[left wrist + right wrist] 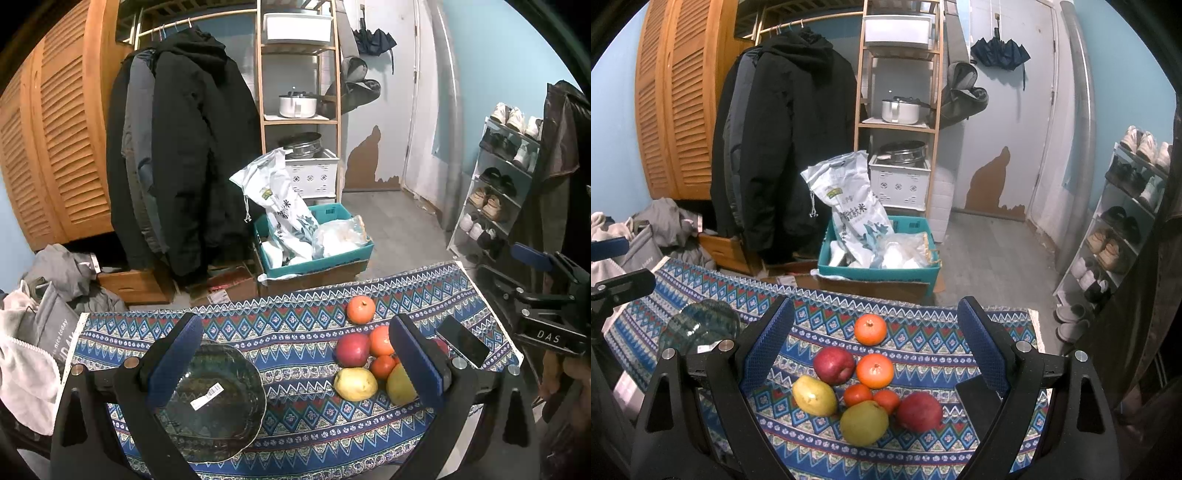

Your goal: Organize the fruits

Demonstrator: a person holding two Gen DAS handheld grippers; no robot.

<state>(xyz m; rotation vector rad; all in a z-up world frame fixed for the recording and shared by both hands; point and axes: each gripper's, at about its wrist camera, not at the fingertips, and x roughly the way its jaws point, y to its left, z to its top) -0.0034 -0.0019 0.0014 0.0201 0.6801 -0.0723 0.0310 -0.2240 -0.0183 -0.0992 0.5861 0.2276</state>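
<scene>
On the desk point(923, 450), the fruits point(868, 384) cluster with the plate point(701, 325) at their nine o'clock and the phone point(975, 397) at three o'clock.

"DAS" on the right gripper point(546, 334) body, "nice today", perhaps, on the grey bag point(51, 332), Chinese characters on the rice sack point(849, 214)
</scene>
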